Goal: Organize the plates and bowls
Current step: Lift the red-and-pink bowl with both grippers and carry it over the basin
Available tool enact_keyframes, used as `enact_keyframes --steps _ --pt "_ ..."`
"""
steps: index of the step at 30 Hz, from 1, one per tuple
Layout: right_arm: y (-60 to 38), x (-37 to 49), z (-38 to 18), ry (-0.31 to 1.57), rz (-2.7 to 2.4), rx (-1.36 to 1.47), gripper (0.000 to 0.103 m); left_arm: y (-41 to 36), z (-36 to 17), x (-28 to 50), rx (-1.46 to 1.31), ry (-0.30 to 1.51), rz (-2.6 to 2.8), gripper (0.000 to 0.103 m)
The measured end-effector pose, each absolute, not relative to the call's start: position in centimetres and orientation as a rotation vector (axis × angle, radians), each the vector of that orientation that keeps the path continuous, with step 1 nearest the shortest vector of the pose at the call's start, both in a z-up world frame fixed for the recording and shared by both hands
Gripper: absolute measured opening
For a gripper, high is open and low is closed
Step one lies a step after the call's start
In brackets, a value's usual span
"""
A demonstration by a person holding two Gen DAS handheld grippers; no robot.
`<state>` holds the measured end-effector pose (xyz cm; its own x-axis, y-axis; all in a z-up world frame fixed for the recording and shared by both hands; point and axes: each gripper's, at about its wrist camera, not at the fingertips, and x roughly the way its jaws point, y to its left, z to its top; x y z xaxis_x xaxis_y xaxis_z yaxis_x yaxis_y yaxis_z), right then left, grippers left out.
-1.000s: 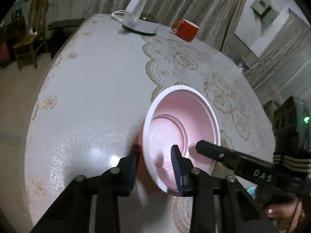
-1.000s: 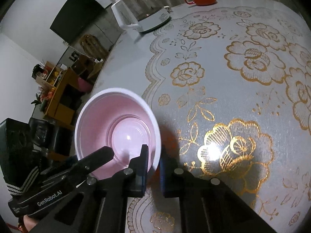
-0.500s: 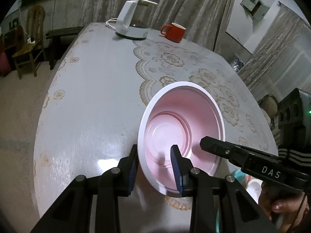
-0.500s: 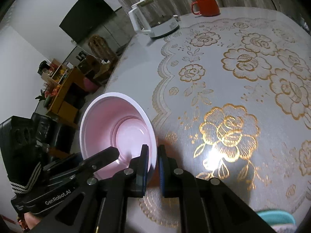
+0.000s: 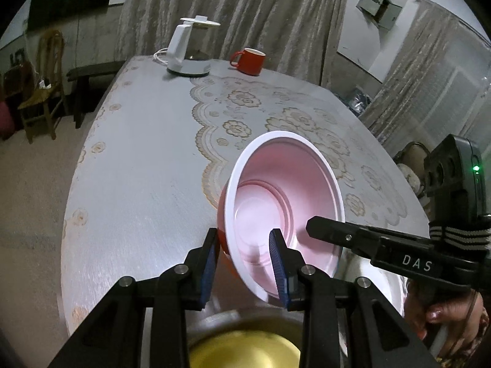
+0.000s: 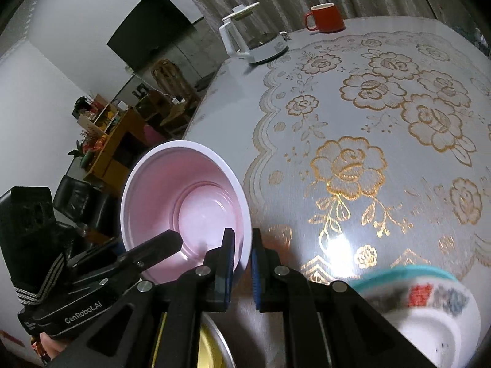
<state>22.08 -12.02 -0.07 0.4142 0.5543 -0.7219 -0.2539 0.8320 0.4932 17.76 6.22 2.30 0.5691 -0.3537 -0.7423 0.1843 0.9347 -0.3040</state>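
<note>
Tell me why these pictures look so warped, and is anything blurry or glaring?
Both views: fisheye lenses bend the table edge and leave dark corners. Right wrist view: the patterned bowl at lower right is smeared, and a lamp glare sits on the cloth. Left wrist view: the pink bowl is sharp, the room dim.

1. My left hand-held gripper [image 5: 245, 260] holds the pink bowl [image 5: 285, 208] by its near rim: one blue pad outside the wall, one inside.
2. Bowl is tilted, its opening turned toward the camera, and raised off the desk [image 5: 138, 168].
3. Right hand-held gripper [image 5: 319, 230] enters from the right; one finger, marked "DAS", lies across the bowl's right edge. Its jaw state cannot be told from here.
4. Below my fingers: a metal bowl [image 5: 245, 346] with a yellowish inside.
5. Far end of desk: white kettle base [image 5: 188, 52], with a red mug [image 5: 248, 60] beside it.
</note>
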Motion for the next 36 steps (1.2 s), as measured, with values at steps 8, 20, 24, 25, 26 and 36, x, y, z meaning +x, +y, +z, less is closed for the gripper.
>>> enact_keyframes --steps 8,20,24,25,26,36 --pt "-13.0 18.9 0.9 0.987 0.524 0.334 0.010 5.1 3.0 14.5 -0.161 0.875 -0.325 0.033" --pt "-13.5 15.5 0.7 0.978 0.543 0.347 0.010 4.7 2.7 10.7 -0.153 0.879 -0.346 0.035" --pt "-13.5 14.2 0.7 0.974 0.552 0.347 0.010 4.9 2.7 9.6 -0.166 0.874 -0.351 0.035" --pt "-13.5 14.0 0.6 0.974 0.555 0.349 0.010 5.0 2.7 9.5 -0.169 0.873 -0.353 0.035" --pt "-13.5 13.6 0.6 0.974 0.556 0.352 0.010 5.1 2.6 9.3 -0.173 0.873 -0.353 0.035" --pt "-12.6 11.2 -0.3 1.006 0.606 0.361 0.010 6.6 2.4 6.9 -0.194 0.879 -0.353 0.035"
